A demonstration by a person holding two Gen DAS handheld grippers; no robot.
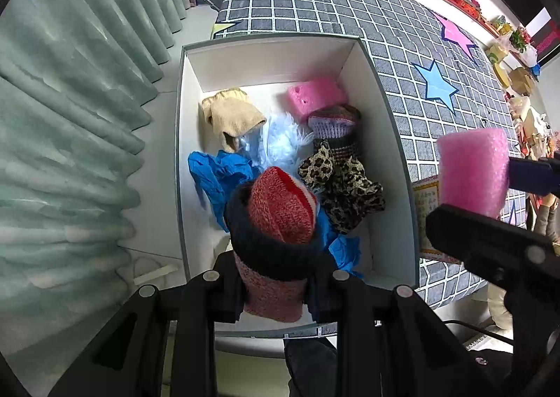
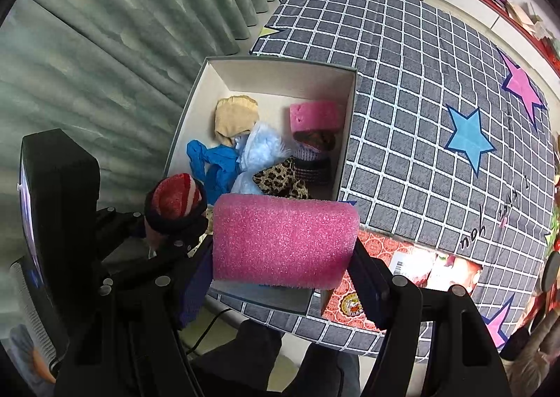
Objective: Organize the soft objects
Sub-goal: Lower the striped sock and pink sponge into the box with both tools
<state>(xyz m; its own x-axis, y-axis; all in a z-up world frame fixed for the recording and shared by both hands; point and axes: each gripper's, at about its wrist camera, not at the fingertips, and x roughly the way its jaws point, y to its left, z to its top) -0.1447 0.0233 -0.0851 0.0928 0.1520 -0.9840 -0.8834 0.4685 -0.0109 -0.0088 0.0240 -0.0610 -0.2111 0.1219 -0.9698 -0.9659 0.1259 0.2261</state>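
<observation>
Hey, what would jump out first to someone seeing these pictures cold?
The pink foam roll, clamped in the right gripper just above the box's near end. Beside it, the left gripper holds a red knit hat over the white box, already heaped with soft things, on a checked cloth.

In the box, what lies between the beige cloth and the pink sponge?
Bare white box floor separates the beige cloth and the pink sponge at the far end; nearer, pale blue fluffy fabric fills the gap. Left wrist view shows it best.
</observation>
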